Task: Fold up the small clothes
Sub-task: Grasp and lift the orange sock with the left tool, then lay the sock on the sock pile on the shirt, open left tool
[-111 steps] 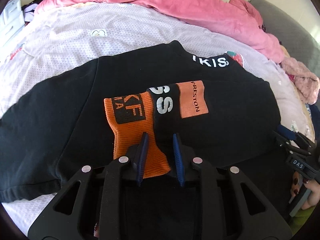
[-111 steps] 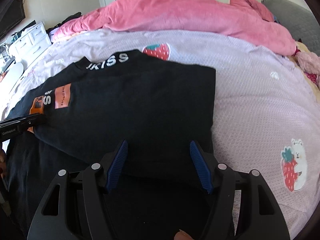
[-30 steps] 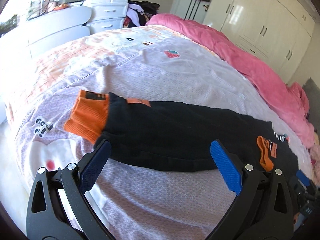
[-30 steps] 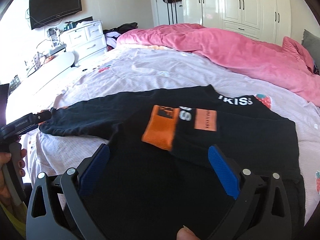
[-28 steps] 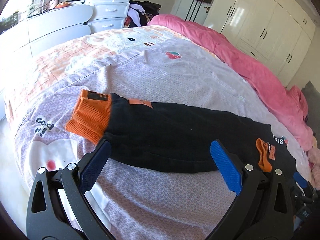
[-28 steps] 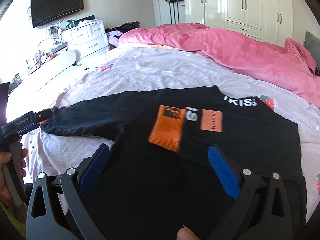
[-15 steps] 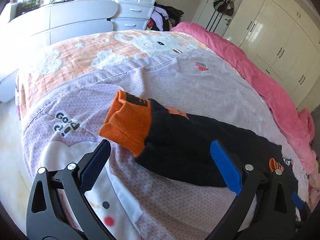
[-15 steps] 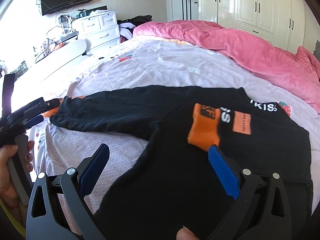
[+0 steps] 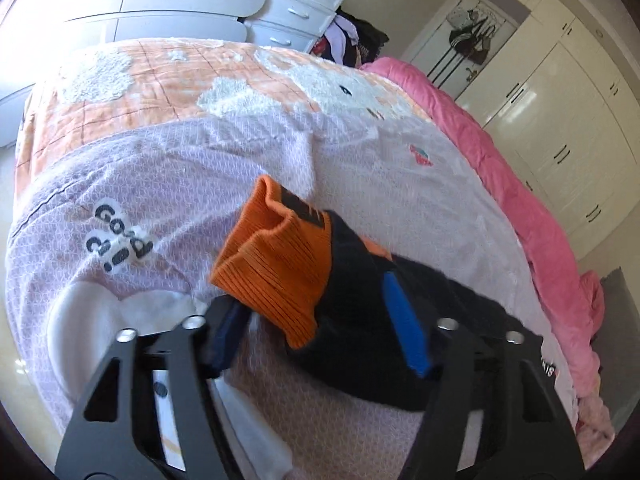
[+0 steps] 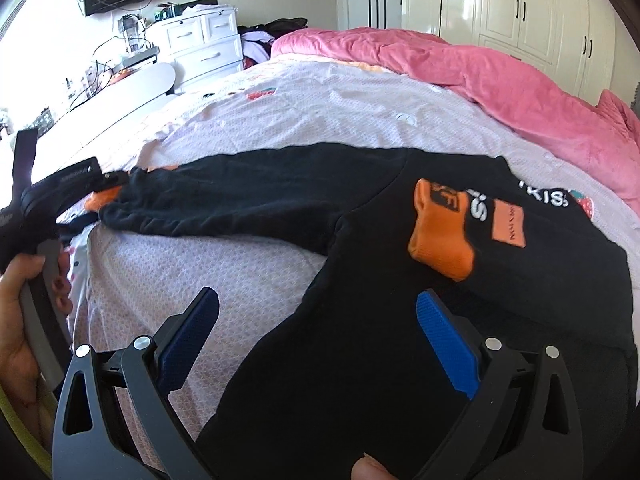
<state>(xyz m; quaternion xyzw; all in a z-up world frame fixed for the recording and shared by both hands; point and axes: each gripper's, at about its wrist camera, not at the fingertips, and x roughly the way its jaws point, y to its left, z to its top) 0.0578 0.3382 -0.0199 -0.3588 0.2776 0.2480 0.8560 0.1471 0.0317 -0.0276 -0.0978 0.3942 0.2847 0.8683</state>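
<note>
At far left of the lilac bedspread [image 10: 168, 264], the left gripper [image 9: 320, 328] has just been closing its jaws around the orange cuff [image 9: 276, 268] of the black sweatshirt [image 10: 400, 340], whose sleeve stretches leftward; whether the pads press yet I cannot tell. Rightward, the right gripper [image 10: 316, 344] hovers wide apart over the body.

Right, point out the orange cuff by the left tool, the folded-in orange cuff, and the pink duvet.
Outstretched sleeve's orange cuff [image 9: 276, 280]: left wrist view, ribbed middle.
Folded-in orange cuff [image 10: 440, 236]: right wrist view, ribbed face.
Pink duvet [image 10: 460, 64]: right wrist view, top of the heap.
</note>
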